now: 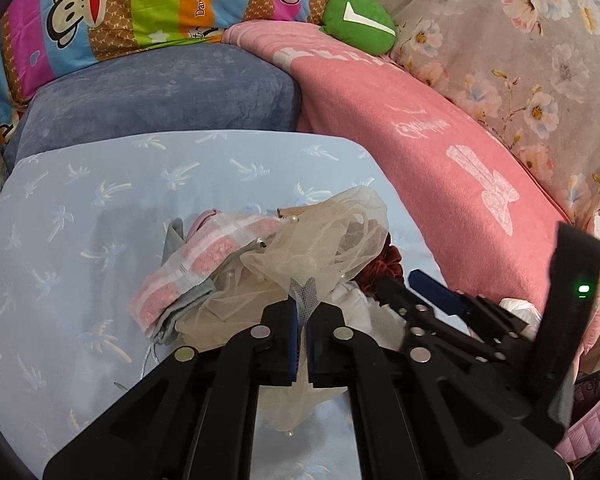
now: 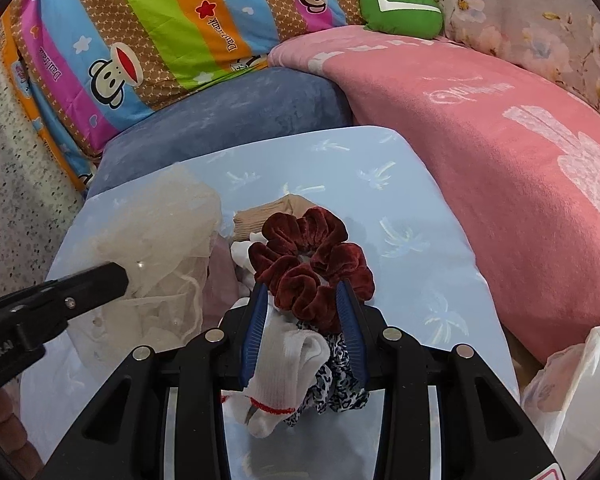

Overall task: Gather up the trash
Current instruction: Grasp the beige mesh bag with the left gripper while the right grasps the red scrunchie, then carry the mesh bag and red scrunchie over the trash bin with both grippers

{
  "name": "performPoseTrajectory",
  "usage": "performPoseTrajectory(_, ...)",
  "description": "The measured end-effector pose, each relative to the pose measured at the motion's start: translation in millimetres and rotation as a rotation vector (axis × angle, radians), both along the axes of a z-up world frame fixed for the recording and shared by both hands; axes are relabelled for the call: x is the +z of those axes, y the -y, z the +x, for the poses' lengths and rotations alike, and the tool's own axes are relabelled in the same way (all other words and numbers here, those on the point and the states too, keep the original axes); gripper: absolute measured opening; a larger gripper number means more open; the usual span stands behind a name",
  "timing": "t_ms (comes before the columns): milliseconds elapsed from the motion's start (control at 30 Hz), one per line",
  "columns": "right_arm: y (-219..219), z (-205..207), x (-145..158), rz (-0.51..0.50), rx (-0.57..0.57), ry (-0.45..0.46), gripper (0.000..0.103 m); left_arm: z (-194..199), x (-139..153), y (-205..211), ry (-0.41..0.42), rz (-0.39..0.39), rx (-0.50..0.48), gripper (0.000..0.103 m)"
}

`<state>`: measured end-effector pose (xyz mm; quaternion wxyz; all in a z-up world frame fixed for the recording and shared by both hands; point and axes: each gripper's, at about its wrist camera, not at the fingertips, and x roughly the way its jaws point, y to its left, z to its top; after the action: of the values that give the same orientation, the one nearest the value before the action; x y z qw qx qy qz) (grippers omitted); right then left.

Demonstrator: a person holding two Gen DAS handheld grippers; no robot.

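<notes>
At lower centre of the left wrist view, our left gripper has its jaws pinched together on a fold of the cream mesh fabric, which bunches up just above the fingertips. To its left lies a pink-and-white checked cloth on the light blue table, touching the mesh.

In the right wrist view, our right gripper sits at lower centre with its jaws apart, bracketing a dark red velvet scrunchie; a white sock and a leopard-print scrap lie between the fingers lower down. We cannot tell whether the pads already touch the scrunchie. A tan cloth lies just beyond it.

We judge that we are in the gathering step: one item is secured on the left, and the right is lining up on the pile. A white plastic bag at the lower right edge looks like the likely place for the trash, though that is our guess. The next move calls for closing the right jaws on the scrunchie or sock without dragging neighbours, then carrying both loads toward the bag while keeping the loose mesh from snagging the pile.
</notes>
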<state>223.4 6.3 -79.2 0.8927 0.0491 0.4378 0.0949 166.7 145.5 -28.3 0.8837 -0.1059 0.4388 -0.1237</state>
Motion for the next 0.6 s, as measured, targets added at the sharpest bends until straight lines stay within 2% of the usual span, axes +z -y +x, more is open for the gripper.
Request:
performPoseTrajectory(67,0,3,-5,0.006,0.001,-0.012,0.036,-1,5,-1,0.011,-0.007,-0.003,0.002)
performPoseTrajectory(133,-2,5,-9,-0.002,0.003,-0.017,0.03,-2,9,-1,0.023,-0.008,-0.007,0.002)
performPoseTrajectory(200,-4,7,-10,-0.007,0.009,-0.024,0.018,-2,13,0,0.032,-0.011,-0.008,0.002)
performPoseTrajectory(333,-4,5,-7,-0.008,0.008,-0.011,0.011,-3,22,1,0.05,-0.015,-0.013,0.002)
performPoseTrajectory(433,-3,-1,1,0.003,0.007,0.007,0.008,-5,28,4,0.066,-0.017,-0.02,0.002)
performPoseTrajectory(500,-3,-6,9,0.002,0.012,0.026,0.002,-7,32,6,0.076,-0.019,-0.022,0.002)
performPoseTrajectory(600,-1,-15,26,0.001,0.009,0.064,0.002,-10,39,9,0.09,-0.021,-0.026,0.002)
